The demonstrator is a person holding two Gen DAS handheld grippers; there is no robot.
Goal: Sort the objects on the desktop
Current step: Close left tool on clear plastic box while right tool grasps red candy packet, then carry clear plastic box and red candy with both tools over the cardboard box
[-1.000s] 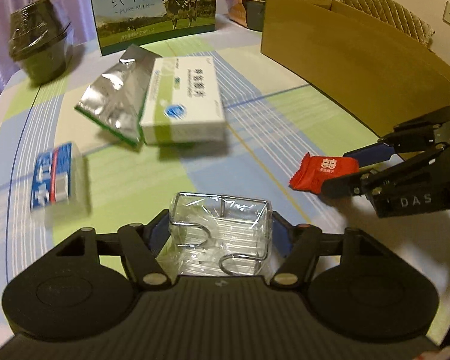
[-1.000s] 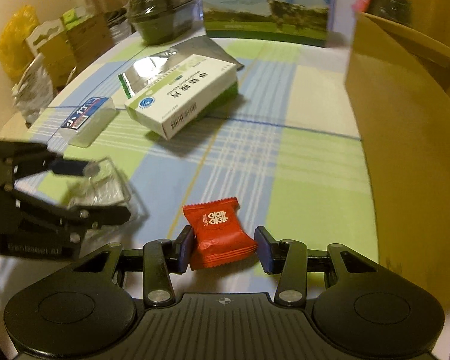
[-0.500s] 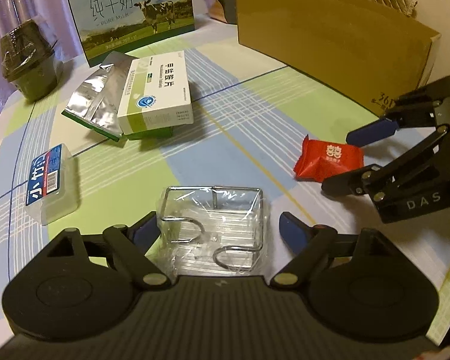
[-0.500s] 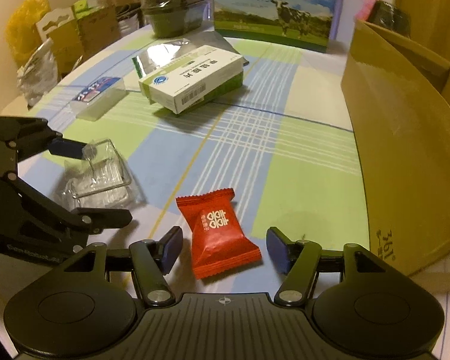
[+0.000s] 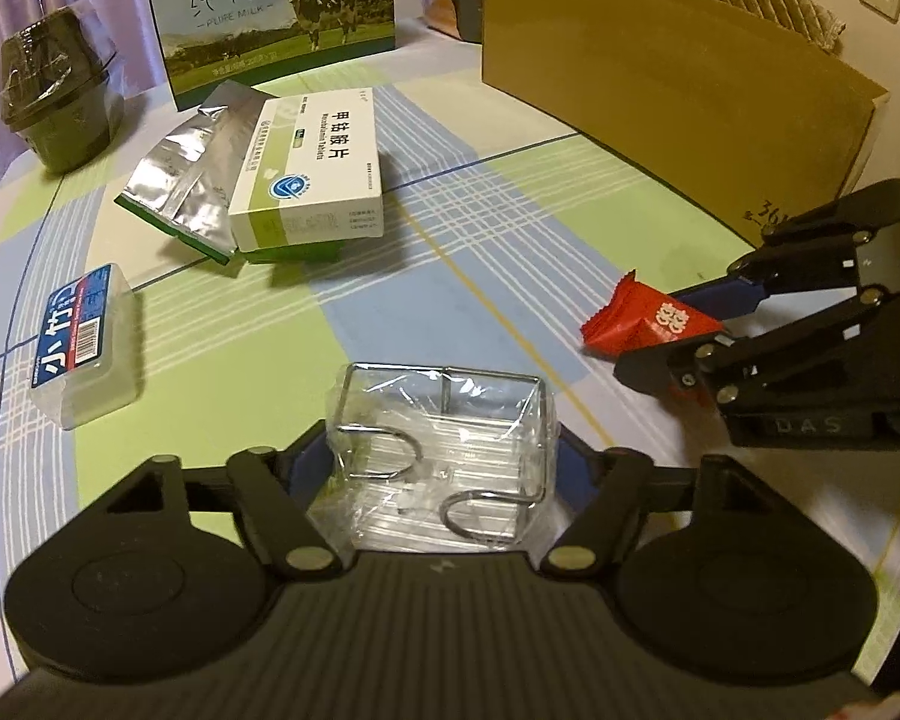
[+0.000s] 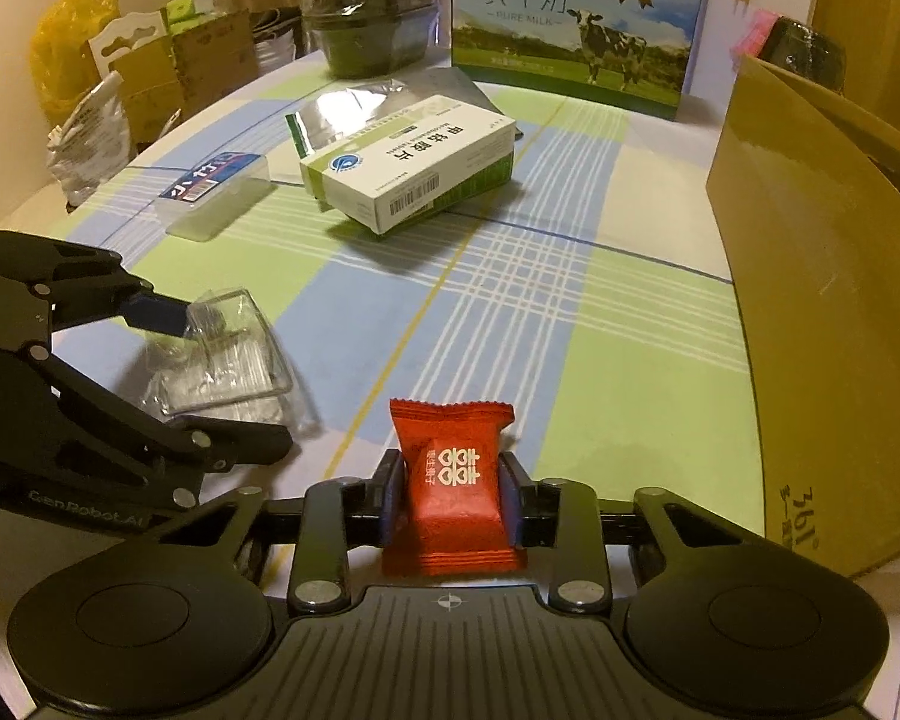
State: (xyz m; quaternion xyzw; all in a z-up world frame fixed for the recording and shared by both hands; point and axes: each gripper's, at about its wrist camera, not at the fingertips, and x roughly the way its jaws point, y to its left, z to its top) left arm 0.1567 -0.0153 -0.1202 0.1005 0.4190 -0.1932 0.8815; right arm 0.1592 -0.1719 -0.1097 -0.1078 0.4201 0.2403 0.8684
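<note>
A clear plastic pack of wire hooks (image 5: 438, 456) sits low between the pads of my left gripper (image 5: 441, 462), which is shut on it. From the right wrist view the same pack (image 6: 234, 354) shows at the left, held by the left gripper (image 6: 174, 372) just above the checked tablecloth. My right gripper (image 6: 450, 486) is shut on a red candy packet (image 6: 453, 474). The left wrist view shows that candy (image 5: 642, 315) tilted up in the right gripper (image 5: 708, 330) at the right.
A white and green medicine box (image 5: 312, 174) lies on a silver foil pouch (image 5: 186, 192) mid-table. A clear box with a blue label (image 5: 78, 336) lies left. A milk carton (image 5: 276, 6) and dark wrapped bowls (image 5: 54, 96) stand behind. A big cardboard box (image 6: 822, 276) lines the right.
Half a second ago both grippers stood wide around their items. Now the left has shut on the hook pack and the right on the red candy, which sits deeper between its fingers.
</note>
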